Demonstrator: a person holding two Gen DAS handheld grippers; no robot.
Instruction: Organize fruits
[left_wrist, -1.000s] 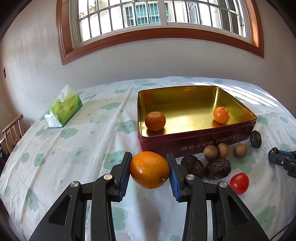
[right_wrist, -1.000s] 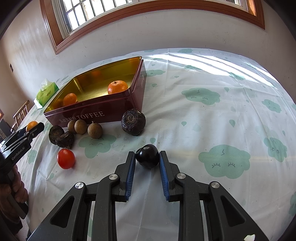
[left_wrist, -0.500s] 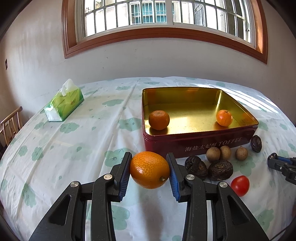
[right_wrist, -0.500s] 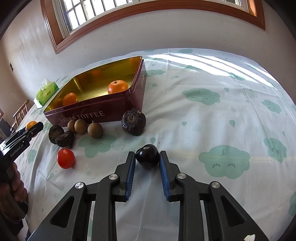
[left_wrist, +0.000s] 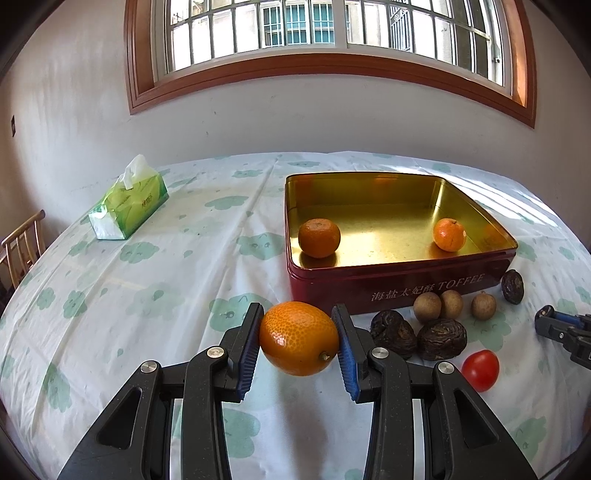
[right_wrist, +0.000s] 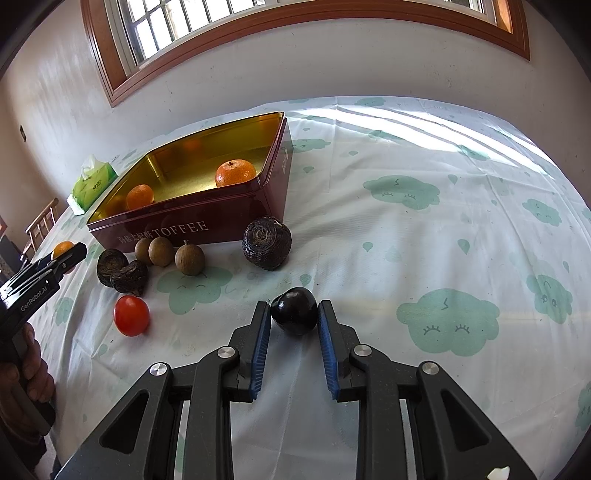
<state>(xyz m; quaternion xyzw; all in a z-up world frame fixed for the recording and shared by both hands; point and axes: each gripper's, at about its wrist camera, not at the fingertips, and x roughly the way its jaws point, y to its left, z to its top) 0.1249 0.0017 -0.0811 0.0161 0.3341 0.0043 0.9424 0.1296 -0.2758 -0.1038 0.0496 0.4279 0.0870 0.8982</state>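
In the left wrist view, the left gripper (left_wrist: 298, 343) clamped an orange (left_wrist: 298, 342) between its blue pads, just in front of the toffee tin (left_wrist: 406, 288). In the right wrist view, the right gripper (right_wrist: 294, 325) pinched a dark round fruit (right_wrist: 294, 311) over the tablecloth (right_wrist: 424, 240), near a cherry tomato (right_wrist: 131, 315).

Left gripper (left_wrist: 298, 345) and right gripper (right_wrist: 294, 329) are each showing matte black plastic arms with triangular cutouts, silver round pivot screws behind ribbed blue pads (right_wrist: 261, 350), and white "GenRobot.AI" lettering along the side.
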